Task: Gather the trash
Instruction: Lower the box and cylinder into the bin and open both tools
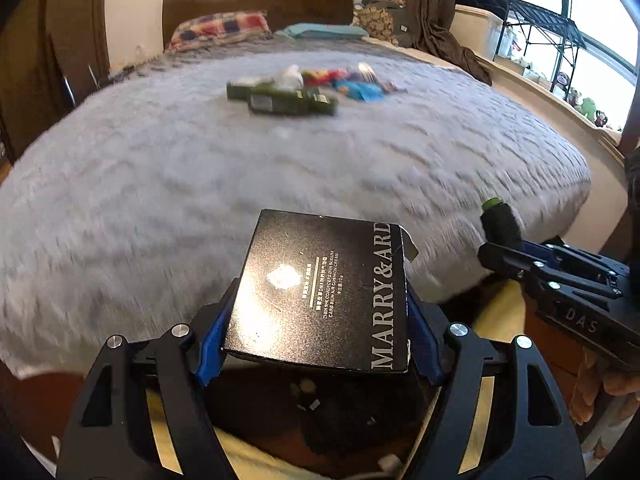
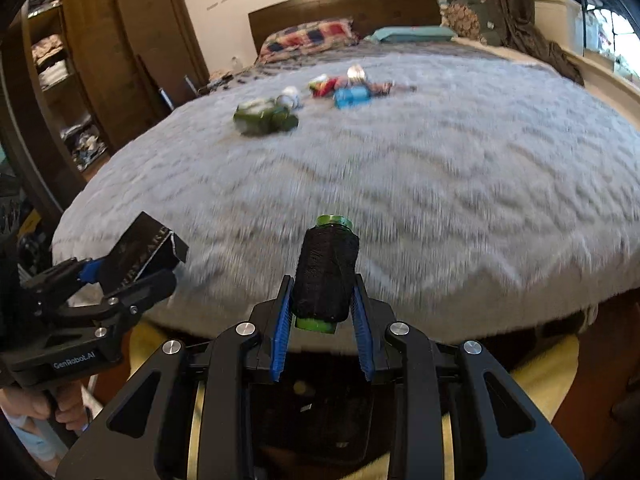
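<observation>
My left gripper (image 1: pixel 320 316) is shut on a flat black cosmetics box (image 1: pixel 320 288) printed "MARRY&ARD", held over a bin (image 1: pixel 320 412) at the foot of the bed. My right gripper (image 2: pixel 322 312) is shut on a black thread spool (image 2: pixel 325 276) with green ends, also above the bin (image 2: pixel 316 408). Each gripper shows in the other's view: the right gripper (image 1: pixel 504 232), the left gripper (image 2: pixel 132 260). More trash lies mid-bed: green boxes (image 1: pixel 288 100), a white wad (image 1: pixel 290 76), colourful wrappers (image 1: pixel 352 80), a blue packet (image 2: pixel 352 96).
The grey fluffy blanket (image 1: pixel 200 184) covers the bed. Pillows (image 1: pixel 220 30) lie by the dark headboard. A wooden wardrobe (image 2: pixel 104 48) stands left. A window ledge with a rack (image 1: pixel 552 48) runs along the right. A yellow liner (image 2: pixel 536 368) rims the bin.
</observation>
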The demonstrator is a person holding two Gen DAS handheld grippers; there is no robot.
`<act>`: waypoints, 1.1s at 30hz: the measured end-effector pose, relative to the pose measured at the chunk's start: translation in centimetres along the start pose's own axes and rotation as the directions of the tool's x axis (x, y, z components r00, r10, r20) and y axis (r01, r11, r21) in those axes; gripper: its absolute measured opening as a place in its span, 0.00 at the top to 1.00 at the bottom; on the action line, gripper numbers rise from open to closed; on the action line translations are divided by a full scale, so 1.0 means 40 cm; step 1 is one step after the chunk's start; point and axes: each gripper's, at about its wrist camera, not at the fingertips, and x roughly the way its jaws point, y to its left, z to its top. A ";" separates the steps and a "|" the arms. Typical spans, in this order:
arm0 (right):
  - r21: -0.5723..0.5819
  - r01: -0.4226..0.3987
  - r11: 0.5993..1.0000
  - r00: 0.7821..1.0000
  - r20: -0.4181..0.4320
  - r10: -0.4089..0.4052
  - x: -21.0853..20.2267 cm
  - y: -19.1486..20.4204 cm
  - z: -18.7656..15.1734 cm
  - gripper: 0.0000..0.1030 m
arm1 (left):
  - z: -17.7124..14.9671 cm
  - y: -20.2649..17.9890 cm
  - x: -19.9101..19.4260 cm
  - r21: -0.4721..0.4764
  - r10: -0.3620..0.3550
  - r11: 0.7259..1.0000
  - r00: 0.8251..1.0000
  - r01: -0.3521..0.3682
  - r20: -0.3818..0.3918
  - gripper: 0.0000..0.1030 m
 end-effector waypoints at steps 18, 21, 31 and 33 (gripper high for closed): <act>0.022 -0.007 1.000 0.961 -0.276 0.013 0.138 -0.015 -0.172 0.72 | -0.229 -0.013 0.203 0.014 -0.003 1.000 0.956 0.007 -0.294 0.32; 0.035 -0.006 0.999 0.944 -0.331 0.017 0.188 -0.017 -0.200 0.72 | -0.257 0.000 0.240 0.002 -0.007 1.000 0.942 0.008 -0.336 0.32; 0.059 0.006 0.998 0.918 -0.396 0.018 0.285 -0.016 -0.229 0.71 | -0.300 0.016 0.333 -0.047 -0.045 0.999 0.906 0.028 -0.420 0.31; 0.059 0.006 0.998 0.917 -0.399 0.018 0.295 -0.009 -0.229 0.71 | -0.309 0.006 0.343 -0.052 -0.049 0.998 0.904 0.029 -0.424 0.31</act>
